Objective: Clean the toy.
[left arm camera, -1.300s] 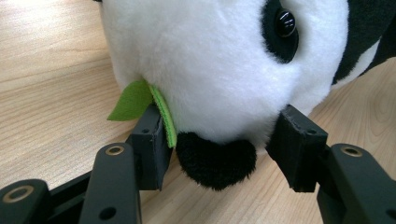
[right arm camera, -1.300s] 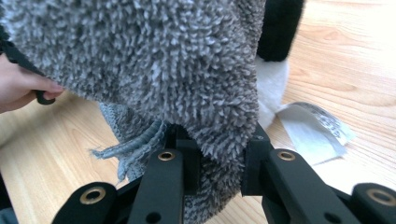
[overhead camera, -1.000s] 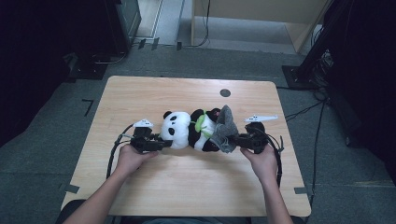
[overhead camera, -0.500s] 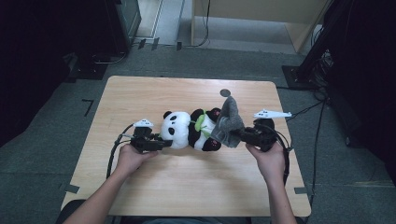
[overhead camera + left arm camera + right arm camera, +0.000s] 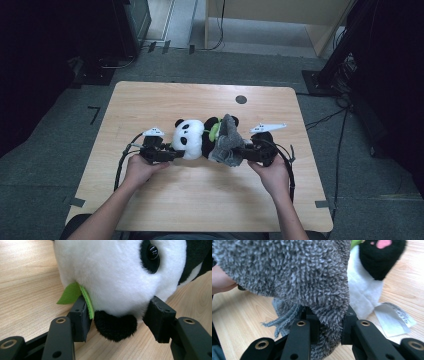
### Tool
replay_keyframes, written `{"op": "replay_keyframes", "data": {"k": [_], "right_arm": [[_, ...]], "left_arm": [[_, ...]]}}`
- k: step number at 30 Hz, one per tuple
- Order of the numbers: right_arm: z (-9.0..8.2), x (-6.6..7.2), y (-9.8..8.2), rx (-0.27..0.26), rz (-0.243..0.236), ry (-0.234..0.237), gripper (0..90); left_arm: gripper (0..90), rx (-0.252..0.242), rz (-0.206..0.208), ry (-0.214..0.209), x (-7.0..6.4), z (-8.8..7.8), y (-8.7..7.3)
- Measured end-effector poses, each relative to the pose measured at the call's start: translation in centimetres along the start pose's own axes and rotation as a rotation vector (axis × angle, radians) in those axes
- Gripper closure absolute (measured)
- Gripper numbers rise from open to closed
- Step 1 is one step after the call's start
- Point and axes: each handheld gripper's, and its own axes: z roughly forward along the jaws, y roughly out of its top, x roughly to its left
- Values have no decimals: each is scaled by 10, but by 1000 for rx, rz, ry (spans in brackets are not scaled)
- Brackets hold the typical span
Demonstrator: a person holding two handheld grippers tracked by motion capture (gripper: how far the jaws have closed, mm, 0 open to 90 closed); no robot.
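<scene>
Evidently: Bracing the Panda While the Sock Is Worked

Table (image 5: pixel 150 100) bears the plush panda (image 5: pixel 192 140) at mid-table. Left gripper (image 5: pixel 170 153) clamps its head — likely anchoring it. Right gripper (image 5: pixel 240 152) pinches the grey sock (image 5: pixel 227 142) over the panda's body — apparently for pulling.

Black-and-white plush panda (image 5: pixel 192 139) lies on its side mid-tabletop (image 5: pixel 200 200), head toward the left, a green felt leaf (image 5: pixel 71 293) at its mouth. Fuzzy grey sock (image 5: pixel 226 142) drapes over its lower body, apparently partly pulled on.
</scene>
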Motion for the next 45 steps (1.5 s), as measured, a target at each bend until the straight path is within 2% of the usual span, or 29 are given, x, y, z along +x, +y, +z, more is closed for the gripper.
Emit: {"op": "replay_keyframes", "data": {"k": [3,8,15,20,23,26,27,30,31,32,33,34,37,38,40,41,45], "right_arm": [[-1,-4,-1,-3,9,-6,756],[-3,-13,-4,5,28,-59,760],[-2,-21,-8,10,52,-67,760],[-5,-29,-10,16,72,-90,761],[-11,-34,-11,-12,80,-83,763],[-25,-33,-5,-47,78,-113,763],[-25,-33,-5,-47,78,-113,763],[-38,-22,3,-88,66,-105,762],[-42,-9,10,-108,36,-90,762],[-42,-3,12,-114,21,-81,762],[-42,-3,12,-114,21,-81,762],[-41,4,16,-120,2,-68,761],[-26,26,23,-115,-40,-15,760],[-11,38,27,-99,-61,10,759],[-4,42,28,-92,-70,18,759],[8,50,30,-67,-81,32,758],[39,68,32,-12,-117,51,757]], "left_arm": [[427,0,3,2,0,0,0],[426,1,4,1,0,0,0],[427,3,4,0,0,0,0],[427,2,0,-1,0,0,0],[427,1,-4,-2,1,0,0],[428,1,-6,-2,1,0,1],[428,1,-6,-2,1,0,1],[430,2,-10,-1,1,0,1],[431,1,-10,0,1,0,1],[431,1,-10,0,1,0,1],[431,1,-10,2,0,0,1],[431,1,-11,2,0,0,1],[433,1,-12,4,-1,0,1],[435,1,-12,4,-1,0,1],[436,5,-12,5,-1,0,2],[437,5,-11,5,-2,0,2],[440,6,-13,6,-2,-1,2]]}}
